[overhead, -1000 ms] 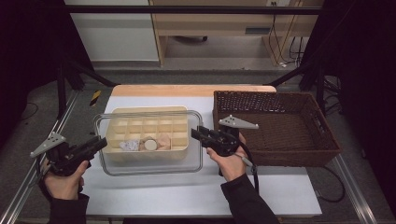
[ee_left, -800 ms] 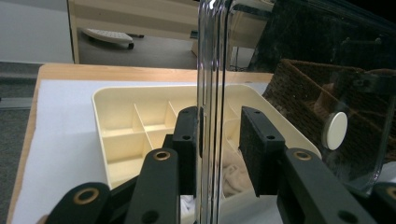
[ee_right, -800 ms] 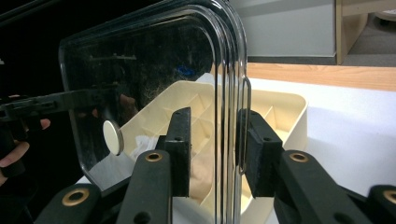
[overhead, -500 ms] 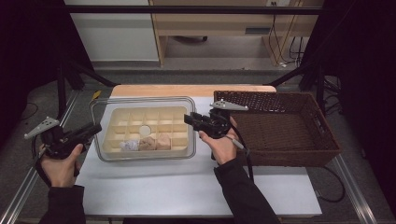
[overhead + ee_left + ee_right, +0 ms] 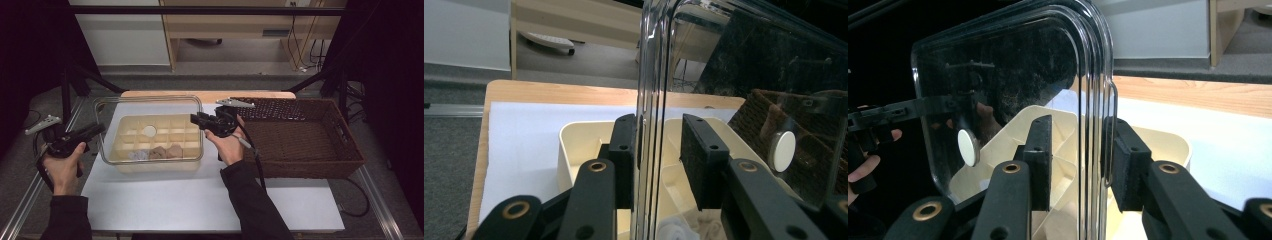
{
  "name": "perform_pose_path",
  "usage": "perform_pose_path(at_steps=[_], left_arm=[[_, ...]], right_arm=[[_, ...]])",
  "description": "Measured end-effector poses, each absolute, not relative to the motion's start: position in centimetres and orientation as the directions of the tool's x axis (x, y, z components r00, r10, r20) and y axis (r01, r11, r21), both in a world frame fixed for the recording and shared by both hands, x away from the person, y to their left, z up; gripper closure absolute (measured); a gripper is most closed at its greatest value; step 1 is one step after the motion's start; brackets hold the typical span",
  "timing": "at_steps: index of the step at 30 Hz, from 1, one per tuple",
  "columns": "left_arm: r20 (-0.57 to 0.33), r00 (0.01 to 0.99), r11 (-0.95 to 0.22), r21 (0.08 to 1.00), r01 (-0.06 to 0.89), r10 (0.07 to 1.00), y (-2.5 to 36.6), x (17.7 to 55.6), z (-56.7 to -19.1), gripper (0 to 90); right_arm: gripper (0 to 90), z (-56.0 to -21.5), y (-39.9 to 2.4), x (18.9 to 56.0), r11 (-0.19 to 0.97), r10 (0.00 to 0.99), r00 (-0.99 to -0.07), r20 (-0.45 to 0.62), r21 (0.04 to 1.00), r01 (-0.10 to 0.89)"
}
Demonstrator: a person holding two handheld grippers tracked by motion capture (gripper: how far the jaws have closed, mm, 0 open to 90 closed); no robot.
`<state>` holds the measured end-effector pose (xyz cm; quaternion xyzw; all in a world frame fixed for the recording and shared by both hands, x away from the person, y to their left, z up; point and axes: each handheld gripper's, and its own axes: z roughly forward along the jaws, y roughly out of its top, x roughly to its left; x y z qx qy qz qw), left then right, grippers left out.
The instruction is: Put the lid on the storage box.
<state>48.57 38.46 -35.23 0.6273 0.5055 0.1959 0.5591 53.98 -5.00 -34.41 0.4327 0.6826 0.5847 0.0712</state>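
A clear plastic lid (image 5: 150, 98) hangs a little above a cream compartment tray (image 5: 125, 137), held level by both grippers. My left gripper (image 5: 97, 129) is shut on the lid's left rim, and my right gripper (image 5: 196, 120) is shut on its right rim. In the left gripper view the lid (image 5: 749, 65) stands edge-on between the pads of the gripper (image 5: 656, 125), with its white round knob (image 5: 783, 150) showing. In the right gripper view the rim of the lid (image 5: 1013, 65) runs between the pads of the gripper (image 5: 1078, 125). Brownish lumps (image 5: 167, 151) lie in the tray's front compartments.
A dark wicker basket (image 5: 300, 135) stands right of the tray, close to my right hand. The tray rests on a white mat (image 5: 200, 200) with bare room at the front. A wooden strip (image 5: 210, 94) borders the far side. Metal rails (image 5: 30, 195) edge the table.
Both hands have carried the lid away from the person, toward the far side of the table and slightly up. The cream tray has stayed where it was.
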Motion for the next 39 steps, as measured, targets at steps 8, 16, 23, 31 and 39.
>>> perform_pose_path(at_steps=[8, 16, 23, 31, 39], left_arm=[[-0.329, 0.402, 0.138, 0.89, 0.435, 0.854, 38.5, 49.5, -36.0, 67.0], [-0.323, 0.384, 0.132, 0.885, 0.447, 0.865, 38.4, 50.4, -36.7, 65.5], [-0.285, 0.379, 0.099, 0.892, 0.442, 0.881, 37.8, 51.2, -37.2, 60.8], [-0.236, 0.367, 0.053, 0.895, 0.443, 0.9, 37.2, 52.0, -38.0, 54.3], [-0.233, 0.361, 0.042, 0.884, 0.466, 0.903, 36.9, 53.0, -38.8, 50.3]], right_arm=[[65.9, -35.1, -4.8, 54.9, -0.066, 0.68, -0.593, 0.431, 0.842, 0.535], [62.6, -36.1, -4.3, 55.8, -0.068, 0.693, -0.581, 0.426, 0.842, 0.535], [56.4, -36.9, -3.7, 56.2, -0.043, 0.727, -0.577, 0.373, 0.863, 0.504], [50.1, -38.0, -3.0, 57.0, -0.04, 0.753, -0.558, 0.349, 0.87, 0.491], [45.4, -39.3, -2.5, 57.9, -0.038, 0.769, -0.539, 0.343, 0.867, 0.498]])
